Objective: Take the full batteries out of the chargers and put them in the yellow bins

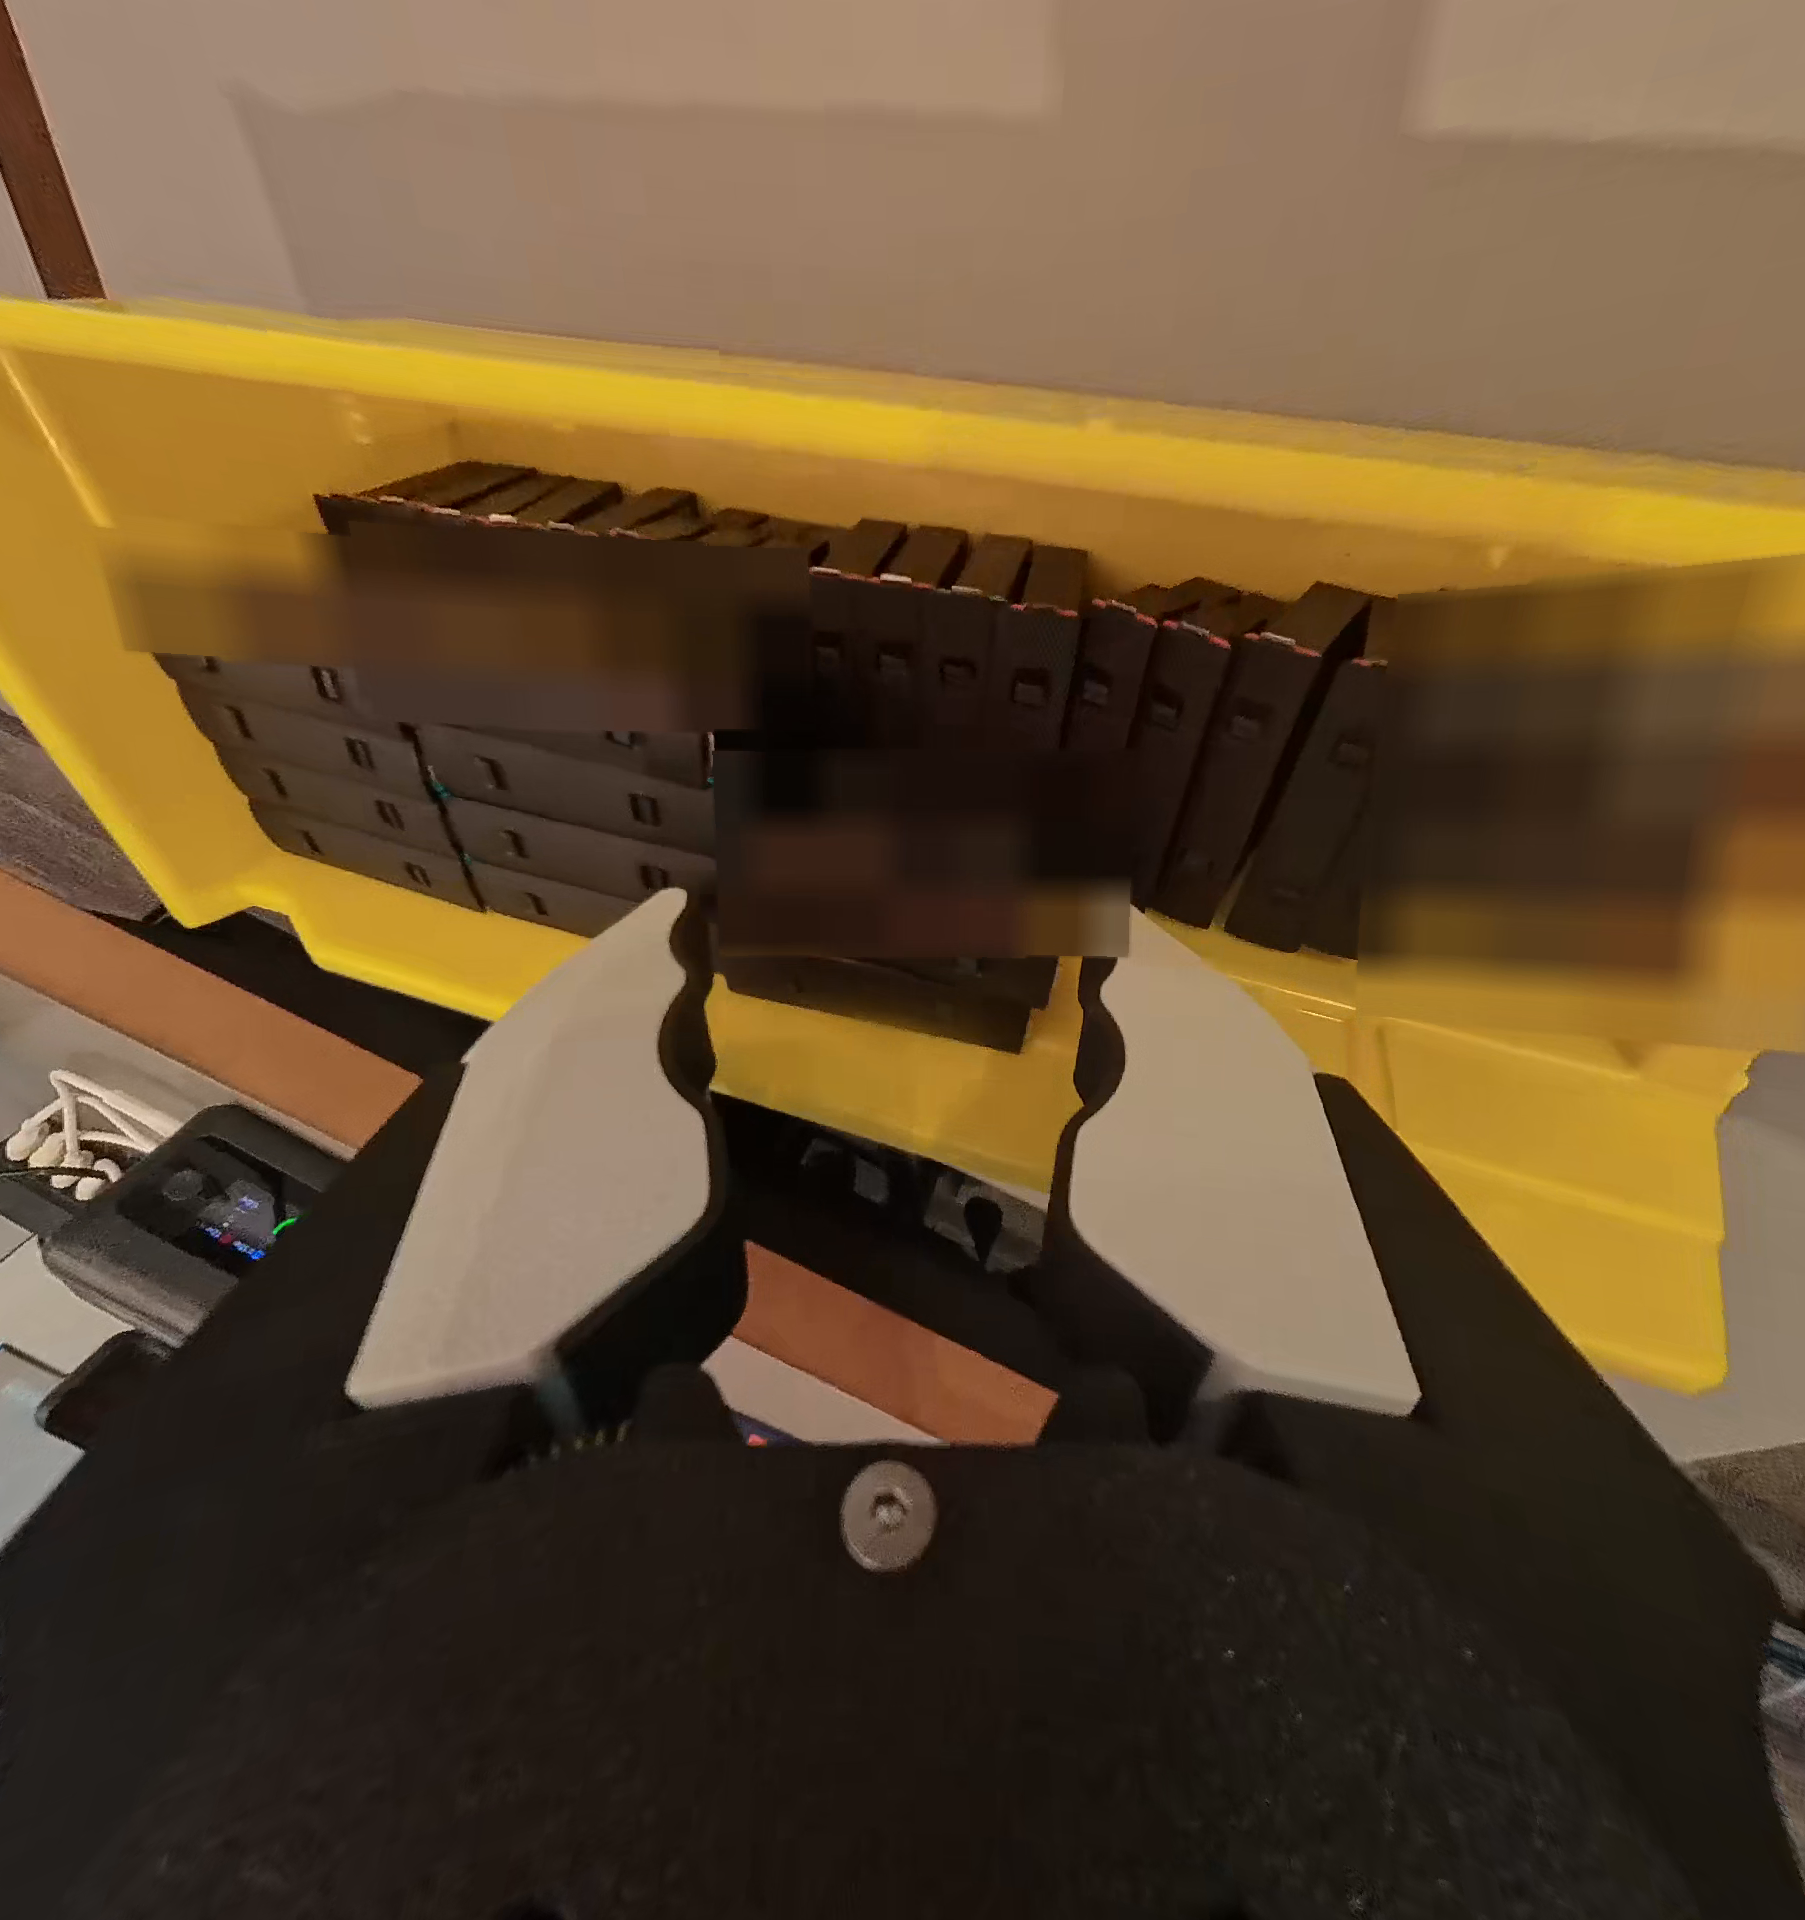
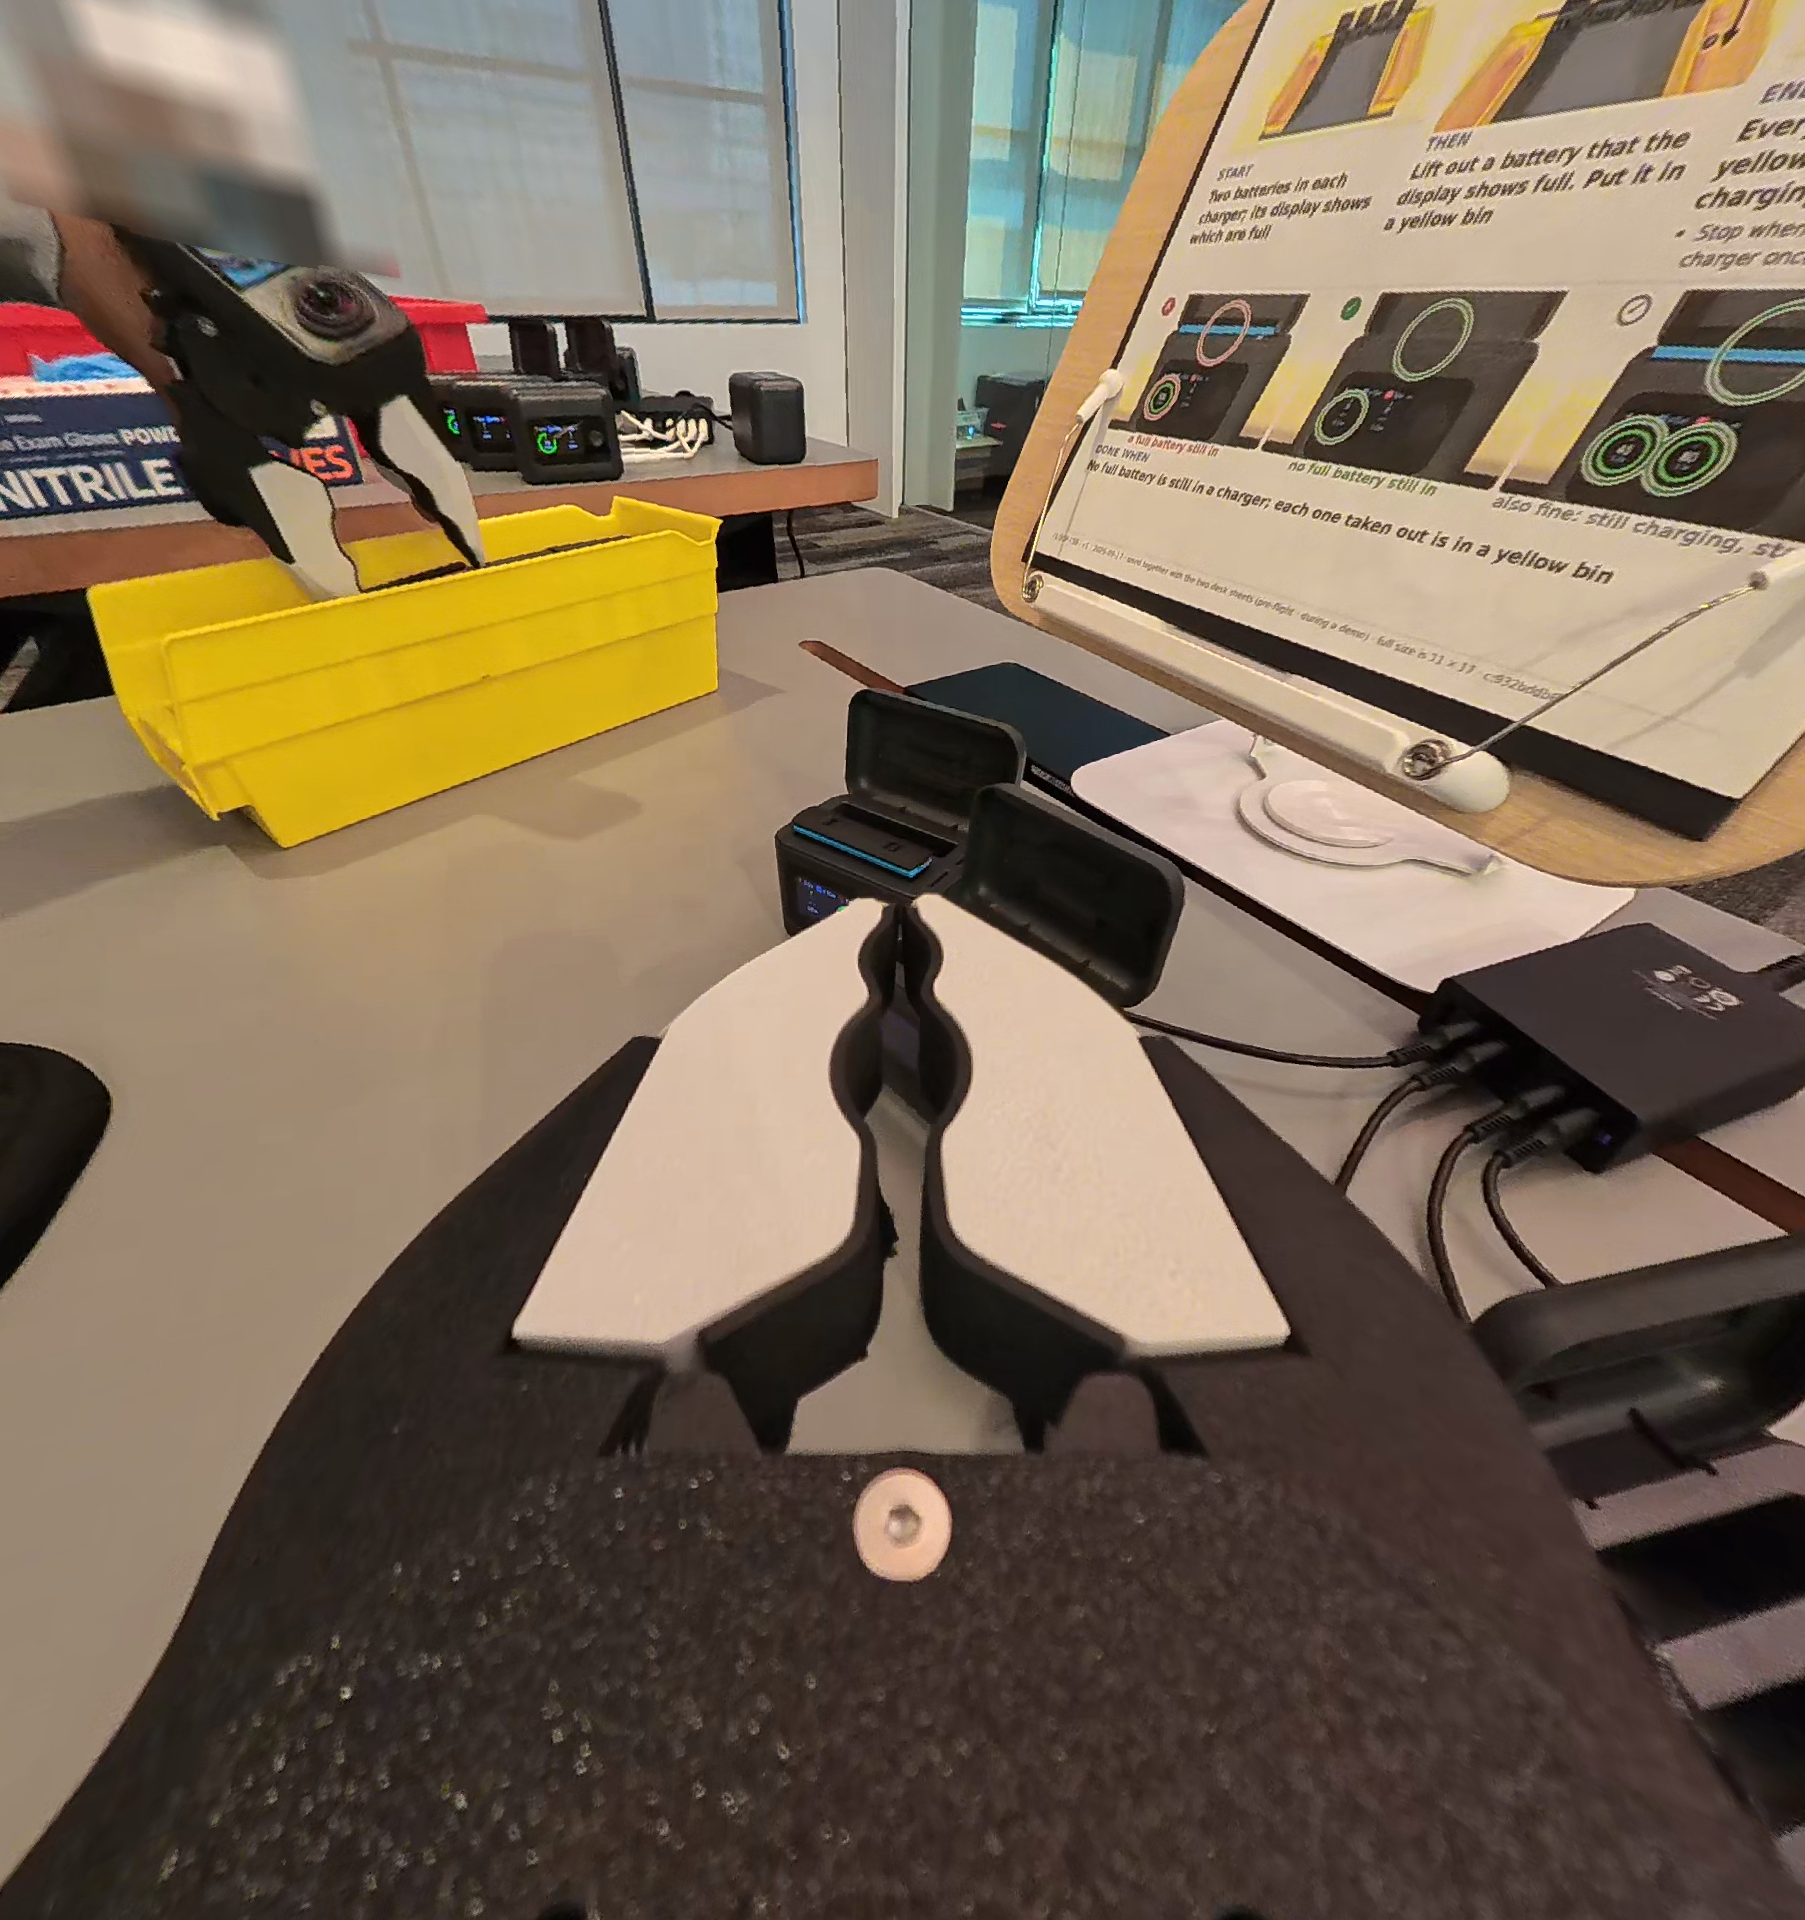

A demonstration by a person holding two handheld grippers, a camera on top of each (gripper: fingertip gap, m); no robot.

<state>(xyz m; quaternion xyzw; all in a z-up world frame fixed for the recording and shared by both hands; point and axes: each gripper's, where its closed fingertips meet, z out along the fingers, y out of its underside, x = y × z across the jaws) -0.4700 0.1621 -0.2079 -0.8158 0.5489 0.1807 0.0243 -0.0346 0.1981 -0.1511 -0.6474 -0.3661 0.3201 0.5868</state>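
Spread left tongs (image 1: 893, 951) are being held over the yellow bin (image 2: 441, 665), apparently empty, a battery (image 1: 882, 997) lying just beyond among others: placing looks done. Clenched right tongs (image 2: 903, 920) are being kept near the opened chargers (image 2: 877, 862), where a further battery (image 2: 862, 847) is sitting.

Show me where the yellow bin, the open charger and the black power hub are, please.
yellow bin (image 2: 441, 717), right wrist view, front wall.
open charger (image 2: 903, 764), right wrist view, raised lid.
black power hub (image 2: 1646, 1039), right wrist view, top face.
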